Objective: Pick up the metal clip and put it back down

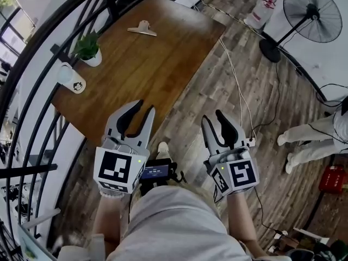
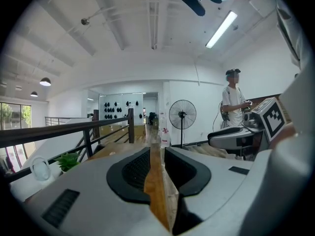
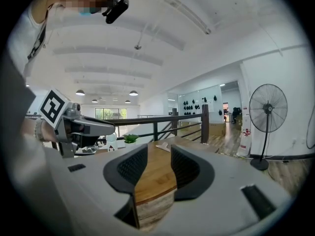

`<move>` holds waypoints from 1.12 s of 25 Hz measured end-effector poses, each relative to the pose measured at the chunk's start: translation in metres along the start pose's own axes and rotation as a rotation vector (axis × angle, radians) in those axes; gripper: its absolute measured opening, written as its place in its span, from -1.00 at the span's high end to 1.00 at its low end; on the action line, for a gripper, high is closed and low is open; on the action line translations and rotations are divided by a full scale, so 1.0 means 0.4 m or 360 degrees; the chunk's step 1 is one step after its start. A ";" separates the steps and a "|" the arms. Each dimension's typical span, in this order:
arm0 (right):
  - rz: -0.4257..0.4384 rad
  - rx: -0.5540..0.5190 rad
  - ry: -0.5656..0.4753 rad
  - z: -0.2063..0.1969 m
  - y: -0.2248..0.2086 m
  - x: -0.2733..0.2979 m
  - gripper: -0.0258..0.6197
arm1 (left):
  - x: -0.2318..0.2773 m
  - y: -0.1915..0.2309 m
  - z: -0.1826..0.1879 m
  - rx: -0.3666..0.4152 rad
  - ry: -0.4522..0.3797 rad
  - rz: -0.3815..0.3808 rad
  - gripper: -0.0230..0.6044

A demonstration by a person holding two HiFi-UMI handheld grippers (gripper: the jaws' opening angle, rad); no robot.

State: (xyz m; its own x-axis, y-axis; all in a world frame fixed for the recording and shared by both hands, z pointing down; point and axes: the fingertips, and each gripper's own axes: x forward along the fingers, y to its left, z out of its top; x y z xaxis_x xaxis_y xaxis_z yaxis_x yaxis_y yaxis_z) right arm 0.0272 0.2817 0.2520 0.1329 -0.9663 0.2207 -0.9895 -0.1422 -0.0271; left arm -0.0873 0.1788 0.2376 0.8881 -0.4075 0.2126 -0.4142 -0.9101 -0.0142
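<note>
The metal clip point(image 1: 142, 29) lies flat at the far end of the wooden table point(image 1: 147, 75), well away from both grippers. In the right gripper view the clip point(image 3: 162, 147) shows small on the tabletop beyond the jaws. My left gripper point(image 1: 145, 107) hovers over the table's near edge, its jaws a narrow gap apart and empty. The left gripper view shows the left gripper point(image 2: 156, 151) with only table between its pads. My right gripper point(image 1: 212, 117) hangs over the floor just right of the table. Its jaws stand open wider, and in its own view the right gripper point(image 3: 156, 157) holds nothing.
A small potted plant point(image 1: 88, 49) and a white cup point(image 1: 72, 78) sit by the table's left edge, against a black railing point(image 1: 32, 53). A standing fan point(image 1: 312, 7), floor cables point(image 1: 239, 97), a person's legs point(image 1: 310, 140) and a red box point(image 1: 333, 178) are to the right.
</note>
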 end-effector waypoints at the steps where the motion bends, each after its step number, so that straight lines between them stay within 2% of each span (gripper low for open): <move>1: 0.0005 0.0000 0.0005 0.002 -0.008 0.024 0.47 | 0.019 0.015 0.003 0.0002 0.0001 0.0004 0.62; 14: 0.0082 -0.0029 0.0055 0.054 -0.081 0.267 0.47 | 0.203 0.179 0.022 -0.0027 0.0027 0.0077 0.62; 28: 0.0192 -0.0051 0.0063 0.072 -0.078 0.410 0.47 | 0.261 0.285 0.005 -0.0041 0.0050 0.0181 0.62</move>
State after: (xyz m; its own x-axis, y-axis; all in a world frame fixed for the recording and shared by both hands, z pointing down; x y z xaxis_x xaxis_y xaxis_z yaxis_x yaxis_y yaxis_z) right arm 0.0815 0.1216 0.2609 0.0111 -0.9666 0.2562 -0.9995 -0.0181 -0.0250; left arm -0.0413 0.0324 0.2562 0.8285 -0.5052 0.2417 -0.5174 -0.8556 -0.0147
